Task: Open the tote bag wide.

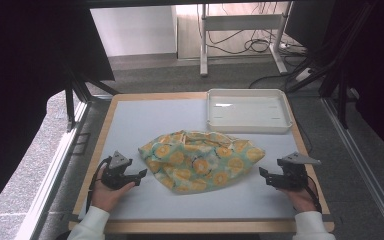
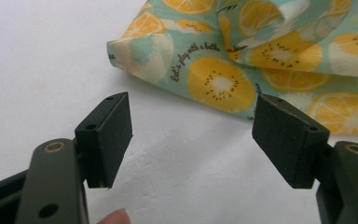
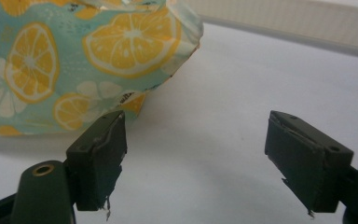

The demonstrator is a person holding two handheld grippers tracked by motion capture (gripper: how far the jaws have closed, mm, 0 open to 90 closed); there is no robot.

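A crumpled cotton cloth, mint green with a print of orange and lemon slices, lies bunched in a loose heap near the middle of the pale grey table with its light wooden rim. Everything else is placed from that cloth.

Just to the cloth's left, the left gripper rests low over the table, held in the person's left hand. Its jaws stand wide apart with nothing between them; in the left gripper view the cloth lies just beyond the black foam pads, apart from them, with bare table in the gap.

To the cloth's right, a little farther off, the right gripper points toward it, held in the right hand. Its jaws are also spread wide and hold nothing. In the right gripper view one corner of the cloth sits just past the near pad, not touching it.

Beyond the cloth, toward the far right corner of the table, sits a shallow white rectangular plastic tray, well apart from both grippers.
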